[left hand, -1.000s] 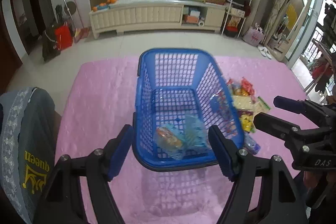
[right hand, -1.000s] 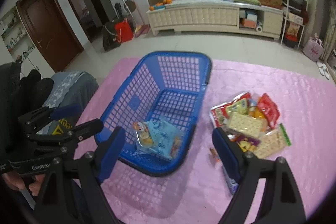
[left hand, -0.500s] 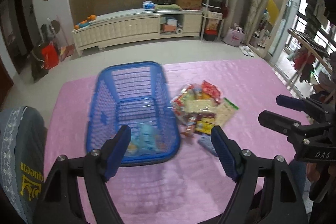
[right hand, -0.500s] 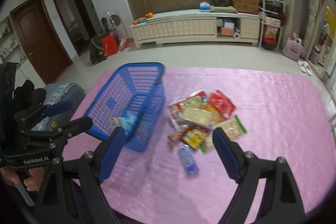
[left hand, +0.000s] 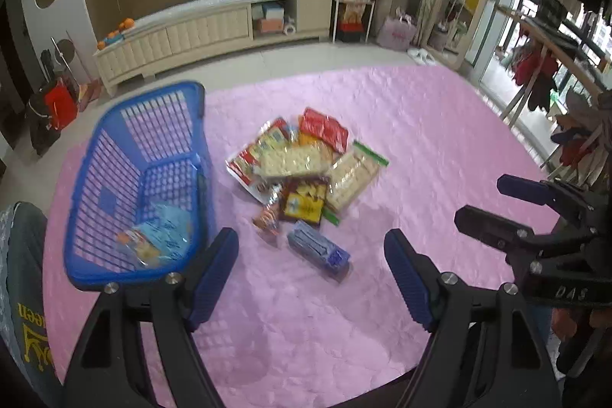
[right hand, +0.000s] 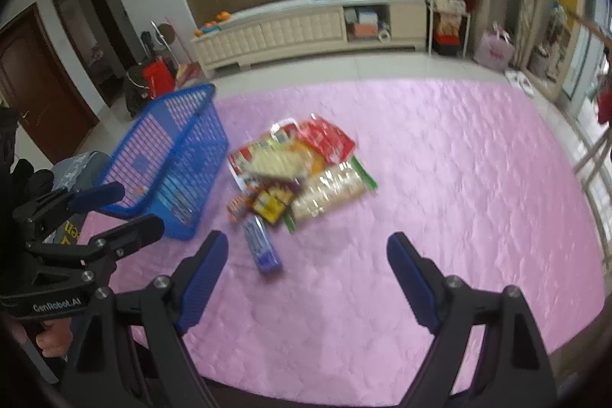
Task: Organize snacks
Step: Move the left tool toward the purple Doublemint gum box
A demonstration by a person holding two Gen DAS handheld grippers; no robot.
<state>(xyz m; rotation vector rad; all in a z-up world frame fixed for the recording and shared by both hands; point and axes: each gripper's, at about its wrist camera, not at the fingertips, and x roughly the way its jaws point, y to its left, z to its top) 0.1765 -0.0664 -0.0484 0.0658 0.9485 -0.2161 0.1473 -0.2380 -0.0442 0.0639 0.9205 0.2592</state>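
A blue plastic basket (left hand: 114,155) stands on the pink cloth at the left and holds a light blue snack packet (left hand: 160,236). The basket also shows in the right wrist view (right hand: 179,148). A pile of snack packets (left hand: 302,163) lies right of it, also seen in the right wrist view (right hand: 298,171). A blue-purple packet (left hand: 319,249) lies nearest, alone, also in the right wrist view (right hand: 262,247). My left gripper (left hand: 311,274) is open and empty, above the cloth just short of that packet. My right gripper (right hand: 308,274) is open and empty, to the right of it.
The pink cloth (right hand: 459,178) covers the whole table. A cream sideboard (right hand: 306,25) stands across the floor behind it. A grey garment with yellow letters (left hand: 23,293) lies at the left table edge. A clothes rack (left hand: 554,71) stands at the right.
Both grippers have swung to the right, away from above the basket. The snack pile is now central in both views. Both stayed open and empty.
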